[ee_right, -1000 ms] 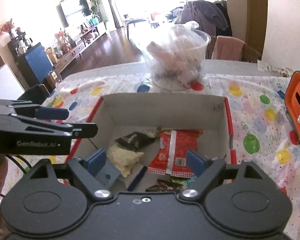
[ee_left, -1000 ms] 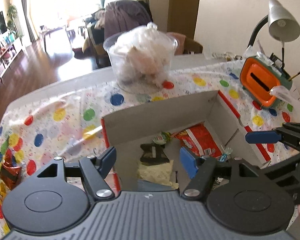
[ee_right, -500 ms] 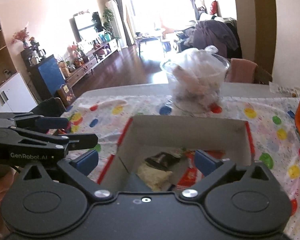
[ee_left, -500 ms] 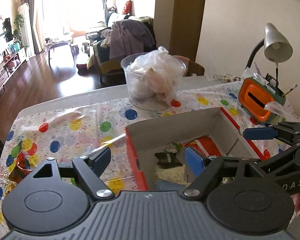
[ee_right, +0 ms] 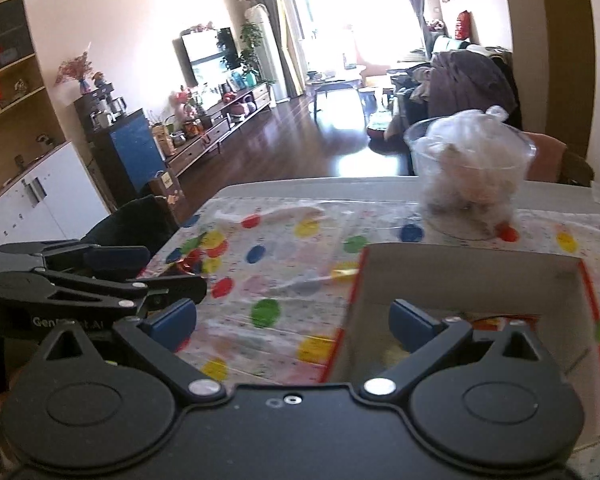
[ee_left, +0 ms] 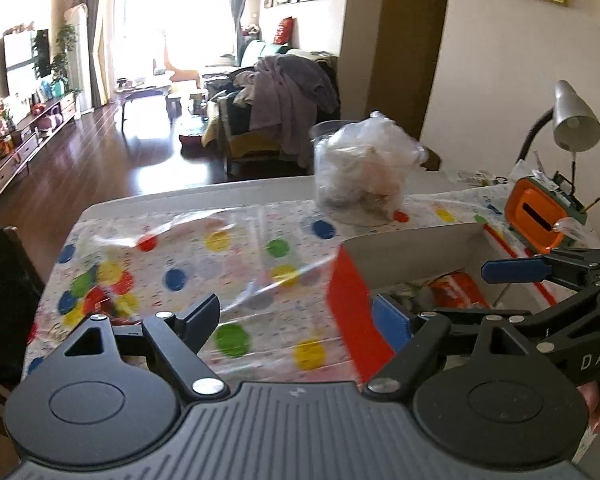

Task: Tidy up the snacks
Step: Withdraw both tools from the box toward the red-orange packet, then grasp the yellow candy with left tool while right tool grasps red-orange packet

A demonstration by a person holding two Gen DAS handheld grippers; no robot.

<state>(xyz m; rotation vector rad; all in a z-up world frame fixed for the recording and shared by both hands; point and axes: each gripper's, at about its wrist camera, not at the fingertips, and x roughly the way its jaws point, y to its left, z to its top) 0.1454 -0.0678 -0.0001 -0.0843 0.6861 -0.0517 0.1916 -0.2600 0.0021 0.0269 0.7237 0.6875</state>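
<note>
A cardboard box (ee_left: 412,252) with a red outer side stands on the dotted tablecloth; in the right wrist view its grey wall (ee_right: 472,280) fills the lower right. Inside it lie snack packets, among them a red one (ee_left: 456,288). A small red packet (ee_right: 188,264) lies on the cloth to the left, blurred. My left gripper (ee_left: 296,320) hovers over the cloth by the box's left corner, its jaws opening with nothing between them. My right gripper (ee_right: 292,320) is open and empty, straddling the box's left wall. Each gripper shows in the other's view: the right gripper (ee_left: 496,292) and the left gripper (ee_right: 156,270).
A clear plastic tub (ee_left: 364,176) stuffed with a bag stands at the table's far edge. An orange holder (ee_left: 534,216) and a desk lamp (ee_left: 576,120) are at the back right. A dark chair (ee_right: 140,220) stands at the table's left side.
Both grippers have pulled back and to the left from above the box's inside, so the box now sits further right in both views. Both pairs of jaws have spread wider.
</note>
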